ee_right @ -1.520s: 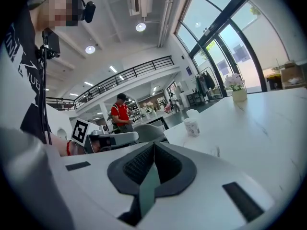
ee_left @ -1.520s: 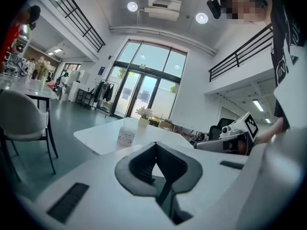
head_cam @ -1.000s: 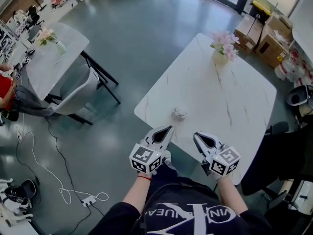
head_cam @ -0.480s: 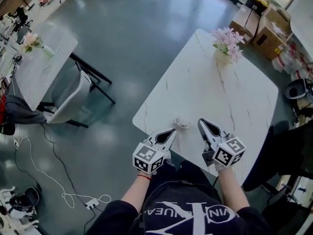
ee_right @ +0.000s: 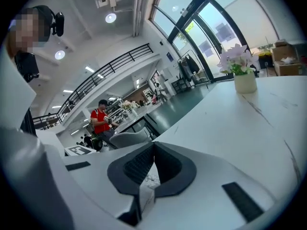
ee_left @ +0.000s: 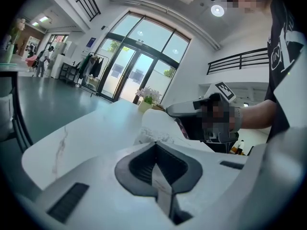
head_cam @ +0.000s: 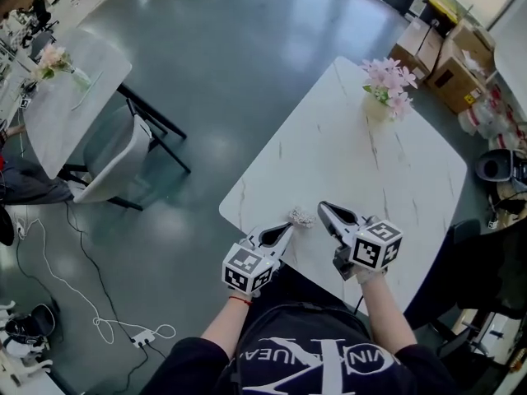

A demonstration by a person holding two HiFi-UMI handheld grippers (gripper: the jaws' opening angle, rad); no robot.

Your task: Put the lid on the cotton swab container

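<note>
Biggest thing in my feed is the white marble table (head_cam: 370, 171). Both grippers are over its near edge. On the floor past the far corner sit a few cardboard boxes (head_cam: 461, 52), no idea what's in them.

Left gripper (head_cam: 286, 230) has its fingers together with nothing between them, and its own view shows the dark pads (ee_left: 139, 164) meeting at the tip. The right gripper (head_cam: 324, 208) is the same, fingers pressed together and empty. I do see a bit of something white and speckled through the opening below its tips, but can't tell what it is.

Near the far corner of the table a small cream vase (head_cam: 379, 107) stands upright with pink flowers (head_cam: 387, 79) in it. It's well apart from everything else.

The cotton swab container (head_cam: 300, 216) is the smallest bit. From the head view it's a little pale, glittery lump on the table close to the near left edge, sitting between the two sets of tips and just ahead of the left ones. From the left gripper view it's a whitish, see-through tub right past the tip, with a rough speckled band low down. Can't tell if either gripper touches it, or if the lid is on
</note>
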